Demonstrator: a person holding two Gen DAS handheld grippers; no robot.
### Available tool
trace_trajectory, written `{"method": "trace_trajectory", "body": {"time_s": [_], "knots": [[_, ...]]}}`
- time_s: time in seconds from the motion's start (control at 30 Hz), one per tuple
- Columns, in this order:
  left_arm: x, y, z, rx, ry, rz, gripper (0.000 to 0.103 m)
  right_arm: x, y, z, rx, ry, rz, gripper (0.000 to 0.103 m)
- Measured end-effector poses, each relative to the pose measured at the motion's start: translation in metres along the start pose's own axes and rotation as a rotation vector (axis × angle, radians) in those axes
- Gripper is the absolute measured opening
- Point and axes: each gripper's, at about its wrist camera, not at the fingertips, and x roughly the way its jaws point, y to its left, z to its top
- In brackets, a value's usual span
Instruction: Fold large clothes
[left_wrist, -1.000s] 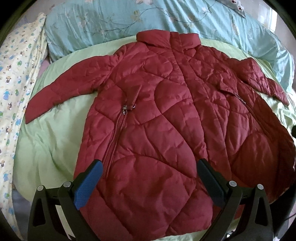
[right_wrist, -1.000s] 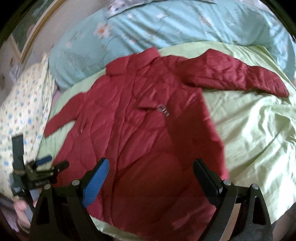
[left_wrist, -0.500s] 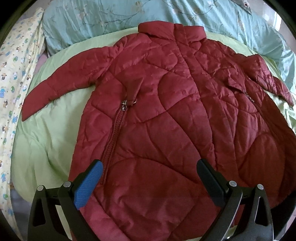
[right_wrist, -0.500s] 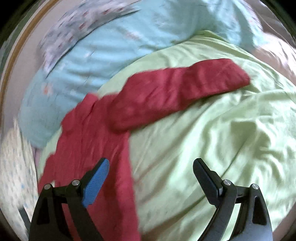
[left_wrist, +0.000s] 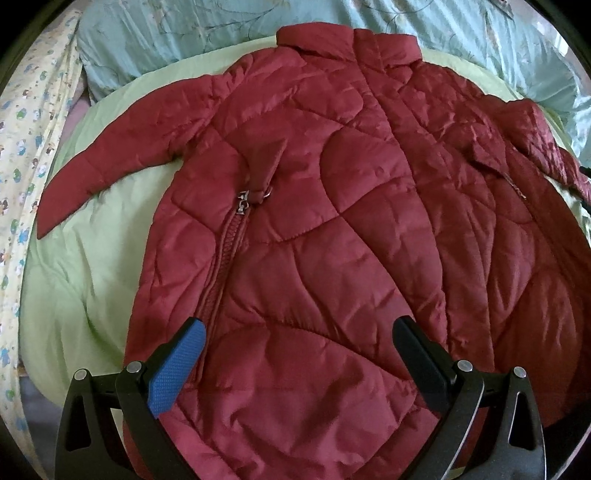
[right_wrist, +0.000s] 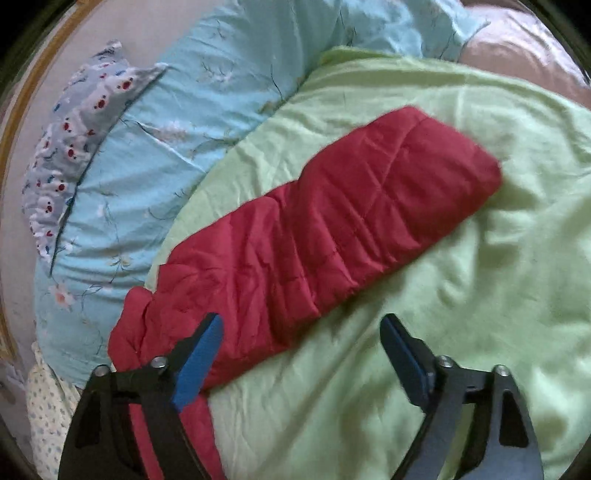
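Red quilted jacket (left_wrist: 332, 240) was spread flat on green sheet (left_wrist: 92, 266), blue floral pillow (right_wrist: 166, 147) behind. Left gripper (left_wrist: 297, 354) jaws released; right gripper (right_wrist: 301, 350) jaws closing, nothing between, w/ sleeve (right_wrist: 332, 221) ahead.

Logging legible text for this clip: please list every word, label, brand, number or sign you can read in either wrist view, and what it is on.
None can be read.
Zipper pull on the red quilted coat: small metal shapes that might be letters, too small to read.
Patterned pillowcase and yellow printed sheet: pictures only, no words.
Left gripper and right gripper: no markings visible.
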Motion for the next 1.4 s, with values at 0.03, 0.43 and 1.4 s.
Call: {"method": "trace_trajectory", "body": {"time_s": [0.03, 0.43, 1.4], "knots": [[0.003, -0.001, 0.002, 0.001, 0.004, 0.001, 0.102, 0.008, -0.004, 0.003, 0.015, 0.011, -0.004, 0.073], [0.031, -0.005, 0.016, 0.002, 0.026, 0.0, 0.102, 0.032, -0.01, 0.04, 0.0, -0.067, -0.046, 0.024], [0.027, 0.055, 0.025, -0.148, -0.05, -0.107, 0.102, 0.037, 0.287, -0.125, -0.677, 0.19, 0.355, 0.013]]}}
